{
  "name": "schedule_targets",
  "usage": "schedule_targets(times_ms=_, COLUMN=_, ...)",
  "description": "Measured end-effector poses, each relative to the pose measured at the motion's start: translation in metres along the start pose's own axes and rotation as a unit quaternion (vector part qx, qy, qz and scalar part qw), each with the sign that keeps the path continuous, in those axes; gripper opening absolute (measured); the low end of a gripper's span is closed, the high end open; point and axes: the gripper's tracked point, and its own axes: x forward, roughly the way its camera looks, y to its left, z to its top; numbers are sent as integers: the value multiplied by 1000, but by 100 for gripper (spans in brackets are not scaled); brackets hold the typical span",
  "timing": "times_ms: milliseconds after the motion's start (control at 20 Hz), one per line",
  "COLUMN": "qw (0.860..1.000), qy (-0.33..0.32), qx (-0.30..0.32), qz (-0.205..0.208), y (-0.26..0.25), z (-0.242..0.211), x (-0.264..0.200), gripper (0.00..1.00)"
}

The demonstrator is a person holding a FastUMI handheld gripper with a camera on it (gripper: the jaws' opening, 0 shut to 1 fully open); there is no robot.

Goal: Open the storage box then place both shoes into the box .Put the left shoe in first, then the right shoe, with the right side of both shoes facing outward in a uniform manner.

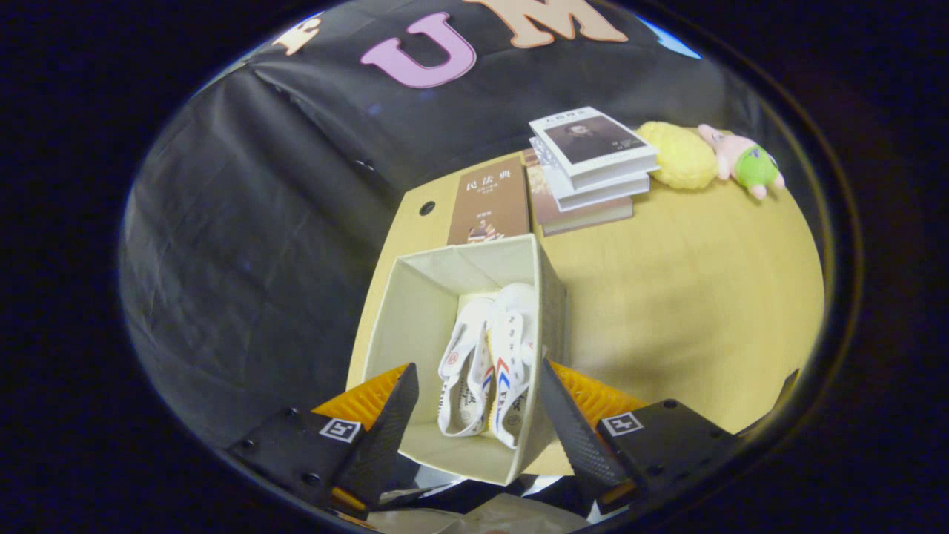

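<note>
An open cream fabric storage box [419, 311] stands on the wooden table near its left edge. Two white canvas shoes lie side by side on their sides inside it, against the box's right wall. The left one [463, 371] shows its inner side with a round logo. The right one [511, 363] shows red and blue stripes. My gripper [478, 404] hovers above the box's near part, open, with nothing between its fingers. One finger [397, 415] hangs over the box's left near corner, the other finger [567, 415] over the right wall.
Beyond the box lies a brown book [489, 200] flat on the table [689, 297]. A stack of books [589, 167] stands to its right, then a yellow plush [678, 156] and a pink and green plush toy [745, 163]. A small hole [426, 208] marks the table's far left corner.
</note>
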Motion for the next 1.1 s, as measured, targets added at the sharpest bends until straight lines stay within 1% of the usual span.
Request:
schedule_targets(times_ms=150, qw=998, qy=-54, qx=-18, qz=17, y=-3, z=17, x=-29, gripper=100)
schedule_targets(times_ms=250, qw=995, qy=-96, qx=-37, qz=13, y=-13, z=30, x=-53, gripper=100)
schedule_targets(times_ms=350, qw=988, qy=-144, qx=-63, qz=4, y=-25, z=45, x=-79, gripper=100)
schedule_targets(times_ms=500, qw=971, qy=-215, qx=-105, qz=-24, y=-45, z=65, x=-120, gripper=100)
schedule_targets(times_ms=650, qw=953, qy=-272, qx=-126, qz=-49, y=-64, z=80, x=-153, gripper=100)
schedule_targets(times_ms=800, qw=929, qy=-338, qx=-137, qz=-66, y=-83, z=94, x=-182, gripper=100)
schedule_targets(times_ms=1000, qw=897, qy=-405, qx=-138, qz=-113, y=-113, z=103, x=-216, gripper=100)
schedule_targets(times_ms=1100, qw=886, qy=-423, qx=-137, qz=-130, y=-123, z=103, x=-222, gripper=100)
